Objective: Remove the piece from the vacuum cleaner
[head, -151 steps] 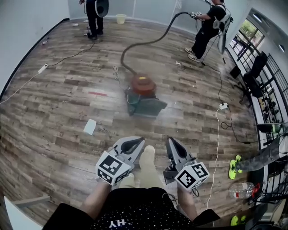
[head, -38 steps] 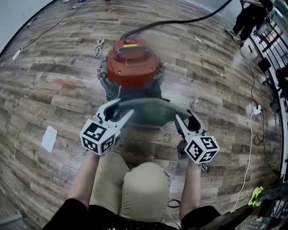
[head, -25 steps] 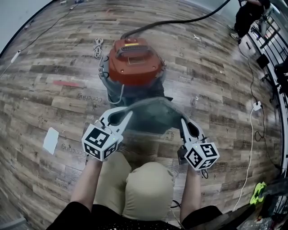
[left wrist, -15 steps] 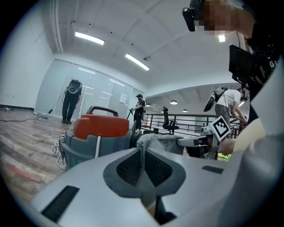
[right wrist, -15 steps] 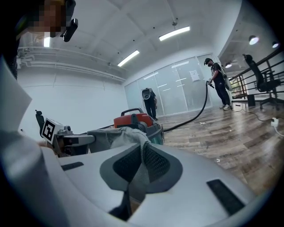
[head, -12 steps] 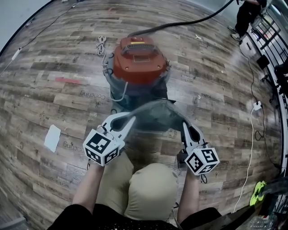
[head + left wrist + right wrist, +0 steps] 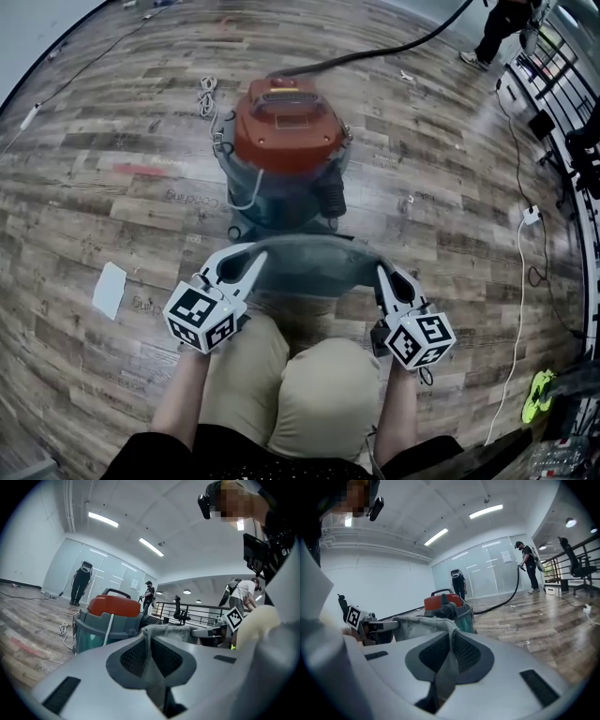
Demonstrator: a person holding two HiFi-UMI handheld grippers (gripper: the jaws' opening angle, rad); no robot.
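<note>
The vacuum cleaner (image 7: pixel 286 127) has an orange lid and a grey-green tub and stands on the wood floor ahead of me. A grey cloth piece (image 7: pixel 314 262) hangs stretched between my two grippers, just clear of the tub's near side. My left gripper (image 7: pixel 253 258) is shut on its left edge, and my right gripper (image 7: pixel 382 274) is shut on its right edge. In the left gripper view the cloth (image 7: pixel 173 631) is pinched in the left gripper (image 7: pixel 149 641), with the vacuum cleaner (image 7: pixel 115 606) behind. The right gripper view shows the cloth (image 7: pixel 422 623) clamped in the right gripper (image 7: pixel 452 639).
A black hose (image 7: pixel 375 52) runs from the vacuum to the far right, where a person (image 7: pixel 497 23) stands. A coiled cord (image 7: pixel 206 94) lies left of the tub, a white sheet (image 7: pixel 110 289) on the floor at left, a white cable (image 7: pixel 516 309) at right. My knees (image 7: pixel 319 394) are below the grippers.
Both grippers have drawn back toward my knees with the grey cloth. It was bunched up against the tub and now hangs flatter and lower, away from the vacuum.
</note>
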